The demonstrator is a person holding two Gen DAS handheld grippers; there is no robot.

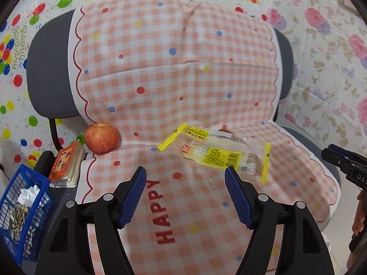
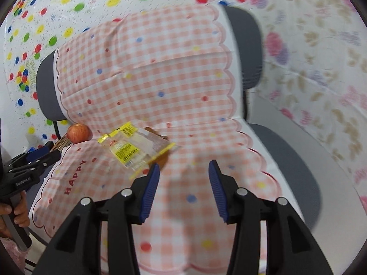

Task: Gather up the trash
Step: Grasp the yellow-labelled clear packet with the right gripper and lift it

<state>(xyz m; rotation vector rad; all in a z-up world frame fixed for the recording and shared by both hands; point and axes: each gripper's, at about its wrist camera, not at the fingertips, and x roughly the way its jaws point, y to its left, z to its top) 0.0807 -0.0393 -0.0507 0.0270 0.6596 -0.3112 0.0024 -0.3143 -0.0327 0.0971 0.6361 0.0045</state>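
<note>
Pink gingham cloth (image 1: 174, 87) with coloured dots and a red "HAPPY" covers the grey office chair (image 1: 48, 75) in front of you, seat and backrest both. Your task item, a clear plastic wrapper (image 1: 218, 153) with yellow label and yellow edge strips, lies flat on the seat near the crease where seat meets back. Something brownish sits under or behind it; too blurred to tell what. A red apple (image 1: 102, 138) rests on the cloth's left edge, well apart from the wrapper. Beside the apple, off the cloth, a small orange-covered book (image 1: 67, 163). Lower left, a blue mesh basket (image 1: 36, 206) holds crumpled white paper (image 1: 28, 193) and what look like seed shells.

Your left gripper (image 1: 185, 194) hovers just short of the wrapper, jaws spread wide, nothing between them; the right pad overlaps the wrapper's near edge in view. Your right gripper (image 2: 183, 188) sits beside the wrapper's right corner, jaws moderately parted, empty. Balloon-print and floral sheets hang behind the chair.
</note>
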